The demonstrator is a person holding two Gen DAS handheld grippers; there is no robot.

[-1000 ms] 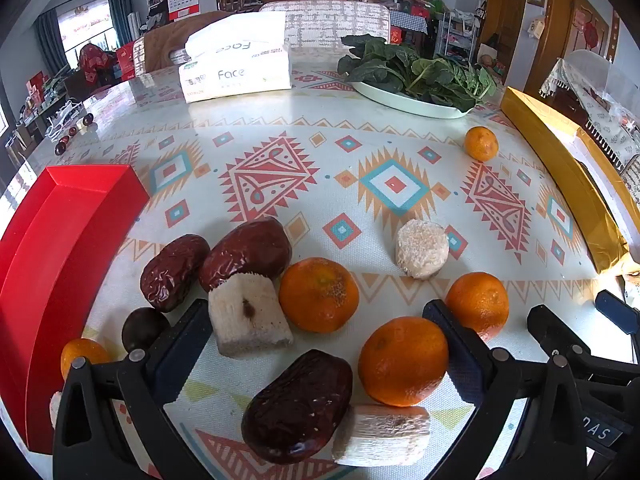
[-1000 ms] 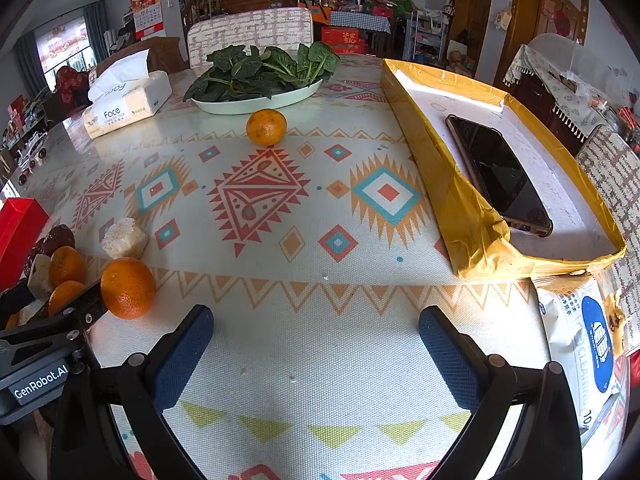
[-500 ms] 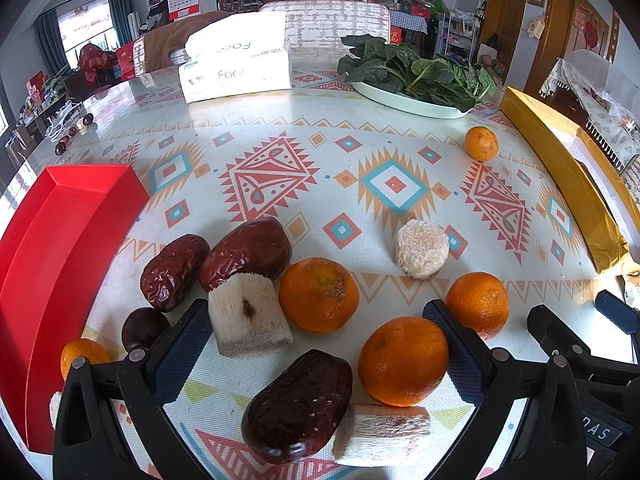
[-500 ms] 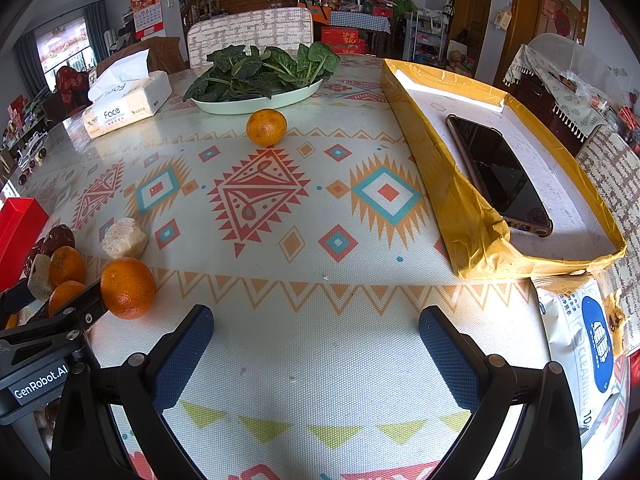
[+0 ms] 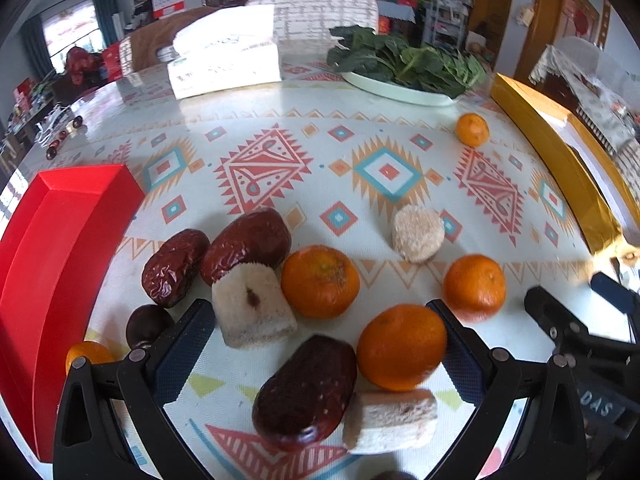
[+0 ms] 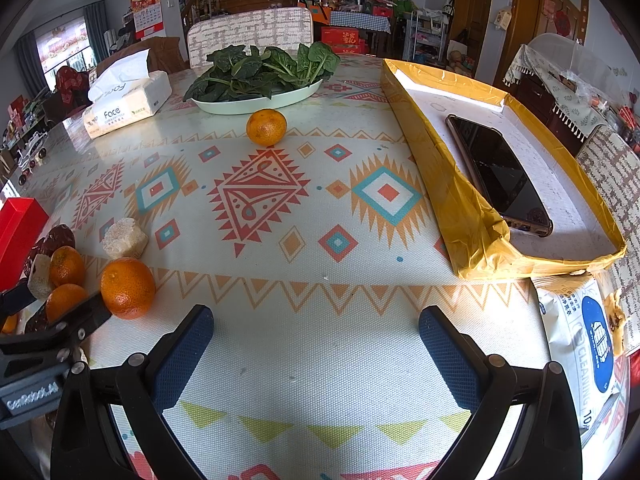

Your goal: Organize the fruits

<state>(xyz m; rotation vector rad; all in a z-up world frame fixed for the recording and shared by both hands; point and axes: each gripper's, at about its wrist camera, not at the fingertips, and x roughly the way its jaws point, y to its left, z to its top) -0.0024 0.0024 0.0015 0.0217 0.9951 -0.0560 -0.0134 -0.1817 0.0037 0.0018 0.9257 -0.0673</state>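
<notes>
Grippers hung low over the patterned table (image 6: 280,220), both pointing forward along it. The left gripper (image 5: 320,344) stood wide open, holding nothing, its blue pads (image 5: 182,344) spread either side of a cluster of fruit. Between the jaws lay a dark red date (image 5: 306,392) touching a tangerine (image 5: 402,346), with a pale cut chunk (image 5: 390,420) just below them. Just ahead sat a second pale chunk (image 5: 252,304) against another tangerine (image 5: 320,280), and beyond those two more dates (image 5: 174,266) side by side. A third tangerine (image 5: 474,286) lay just outside the right pad, a round pale piece (image 5: 418,232) further ahead, and a small dark fruit (image 5: 146,326) outside the left pad. A red tray (image 5: 60,248) ran along the left edge, near the cluster.

The right gripper (image 6: 316,354) was likewise wide open and empty, over bare cloth; the fruit cluster lay well off to its left, beside the left gripper's black body. A lone tangerine (image 6: 266,127) sat far ahead, just before a plate of greens (image 6: 260,98). A tissue pack (image 6: 128,104) stood at far left, and a yellow-edged box (image 6: 472,224) holding a phone (image 6: 496,172) lined the right side, with a wipes packet (image 6: 580,344) near its close end
</notes>
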